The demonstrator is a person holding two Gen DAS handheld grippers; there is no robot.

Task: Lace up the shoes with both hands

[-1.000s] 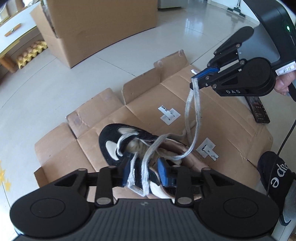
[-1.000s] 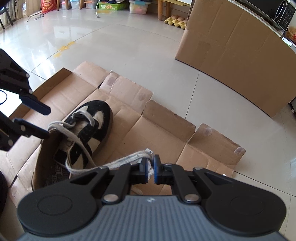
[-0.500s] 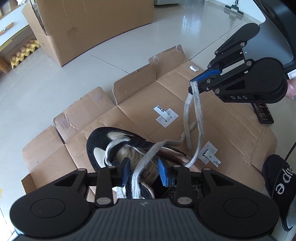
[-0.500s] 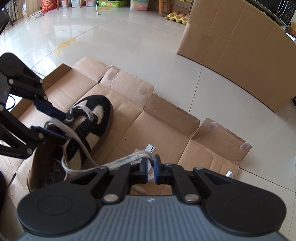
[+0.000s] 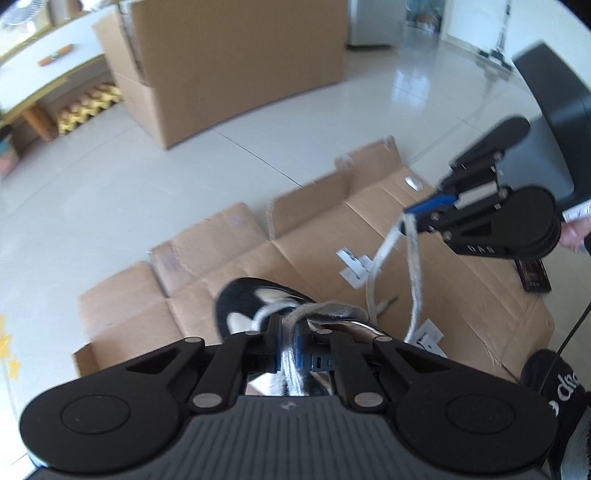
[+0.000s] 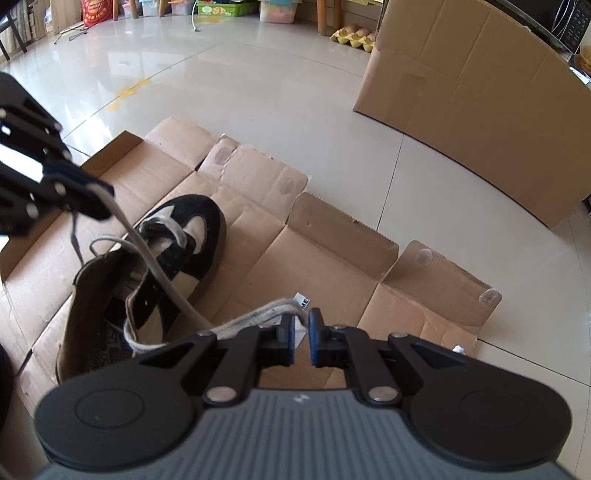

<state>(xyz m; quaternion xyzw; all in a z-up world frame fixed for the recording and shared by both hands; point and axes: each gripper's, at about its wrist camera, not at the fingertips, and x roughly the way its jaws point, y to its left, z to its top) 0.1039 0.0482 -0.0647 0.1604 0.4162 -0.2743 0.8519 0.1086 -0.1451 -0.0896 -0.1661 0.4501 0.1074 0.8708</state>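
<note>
A black and cream shoe (image 5: pixel 243 306) (image 6: pixel 199 229) lies on flattened cardboard (image 5: pixel 461 288) (image 6: pixel 332 258), its grey lace (image 5: pixel 413 277) (image 6: pixel 155 266) partly threaded. My left gripper (image 5: pixel 290 343) (image 6: pixel 99 195) hangs over the shoe. Its jaws are closing and the pads press on a lace strand that rises from the eyelets. My right gripper (image 6: pixel 301 332) (image 5: pixel 413 216) is held higher, to the shoe's right. Its jaws are opening slightly, with a narrow gap between the pads. The looped lace end still hangs pinched at its tips.
A big cardboard box (image 5: pixel 236 62) (image 6: pixel 472 110) stands on the tiled floor behind, with egg trays (image 5: pixel 88 107) (image 6: pixel 354 35) beside it. A dark remote (image 5: pixel 533 275), white labels (image 5: pixel 354 264) and a black item with white lettering (image 5: pixel 561 384) lie near the right gripper. A hand (image 5: pixel 574 236) holds that gripper.
The left gripper's jaws came together on the lace strand over the shoe, and the gripper rose a little. The right gripper stayed put, and the gap at its pads widened slightly.
</note>
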